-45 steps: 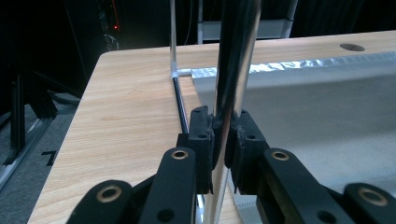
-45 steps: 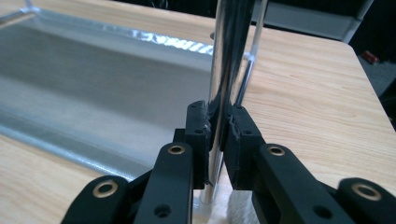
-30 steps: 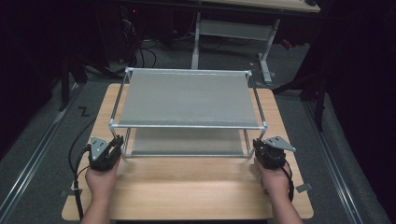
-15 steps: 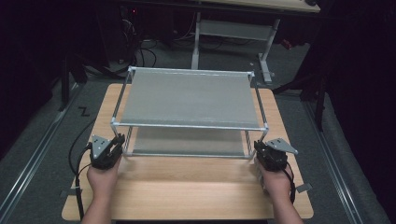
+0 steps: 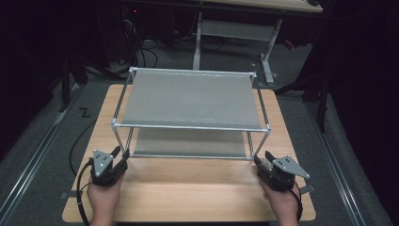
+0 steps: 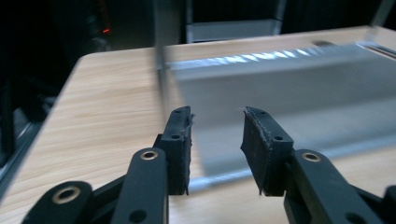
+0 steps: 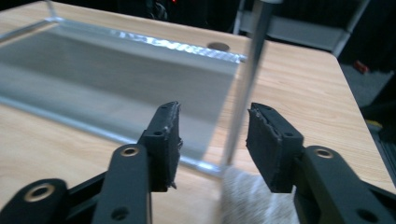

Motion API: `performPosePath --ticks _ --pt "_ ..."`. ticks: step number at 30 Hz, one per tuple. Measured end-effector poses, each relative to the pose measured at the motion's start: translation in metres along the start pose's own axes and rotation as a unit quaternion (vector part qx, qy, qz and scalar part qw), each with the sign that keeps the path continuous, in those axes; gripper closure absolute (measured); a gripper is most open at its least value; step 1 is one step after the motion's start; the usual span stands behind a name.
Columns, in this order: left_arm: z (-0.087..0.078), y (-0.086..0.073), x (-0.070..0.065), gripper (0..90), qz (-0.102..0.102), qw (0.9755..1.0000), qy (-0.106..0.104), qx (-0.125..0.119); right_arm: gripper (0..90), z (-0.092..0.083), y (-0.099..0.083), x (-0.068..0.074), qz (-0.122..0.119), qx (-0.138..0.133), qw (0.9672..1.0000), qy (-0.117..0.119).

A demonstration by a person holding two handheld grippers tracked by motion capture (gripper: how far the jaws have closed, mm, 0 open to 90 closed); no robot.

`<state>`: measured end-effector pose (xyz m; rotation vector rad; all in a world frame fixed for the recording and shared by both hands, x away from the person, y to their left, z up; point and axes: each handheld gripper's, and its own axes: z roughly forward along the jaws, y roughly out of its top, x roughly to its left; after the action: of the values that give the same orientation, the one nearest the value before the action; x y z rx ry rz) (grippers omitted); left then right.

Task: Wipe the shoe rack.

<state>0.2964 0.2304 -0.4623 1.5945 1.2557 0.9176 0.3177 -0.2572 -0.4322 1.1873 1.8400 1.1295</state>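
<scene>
Now the two-tier rack [image 5: 190, 99] stands upright — long axis across the table [image 5: 188, 195].

No readable text, label, brand or number appeared on the metal rack [image 5: 190, 101] or on the wooden table [image 5: 188, 193] under it.

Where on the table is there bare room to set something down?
The front strip of the table, between the rack and the near edge, is bare. Narrow margins run beside the rack. The rack crowds the middle and back.
</scene>
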Motion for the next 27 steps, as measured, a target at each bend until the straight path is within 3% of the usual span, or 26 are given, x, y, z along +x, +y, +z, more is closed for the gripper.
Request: performPosePath --ticks 3,4,6,9,12,15,18,23,27 --pt "0.001 0.001 -0.025 58.9 0.018 0.9984 -0.052 0.006 48.9 -0.002 -0.001 0.014 -0.006 -0.001 0.9996 0.026" --pt "0.004 0.000 -0.037 57.6 0.020 0.9964 -0.082 0.008 47.5 0.000 -0.001 0.018 -0.009 0.000 0.9994 0.033" --pt "0.009 -0.003 -0.054 54.6 0.024 0.9913 -0.128 0.018 43.2 0.009 -0.001 0.032 -0.020 0.009 0.9981 0.058" --pt "0.019 -0.011 -0.082 52.0 0.037 0.9799 -0.190 0.047 36.7 0.025 -0.007 0.051 -0.011 0.034 0.9952 0.091" --pt "0.020 -0.014 -0.102 50.2 0.075 0.9708 -0.220 0.057 31.0 0.037 -0.022 0.065 0.018 0.055 0.9907 0.123" --pt "0.019 -0.016 -0.110 49.5 0.092 0.9649 -0.238 0.063 32.5 0.039 -0.035 0.074 -0.015 0.067 0.9894 0.128" --pt "0.019 -0.018 -0.111 49.2 0.102 0.9632 -0.239 0.069 33.2 0.039 -0.039 0.073 -0.014 0.067 0.9907 0.118" --pt "0.020 -0.018 -0.107 49.1 0.091 0.9646 -0.237 0.069 33.9 0.038 -0.040 0.073 -0.022 0.064 0.9914 0.112" --pt "0.022 -0.018 -0.107 49.1 0.091 0.9643 -0.239 0.070 34.1 0.039 -0.042 0.072 -0.022 0.067 0.9910 0.114"
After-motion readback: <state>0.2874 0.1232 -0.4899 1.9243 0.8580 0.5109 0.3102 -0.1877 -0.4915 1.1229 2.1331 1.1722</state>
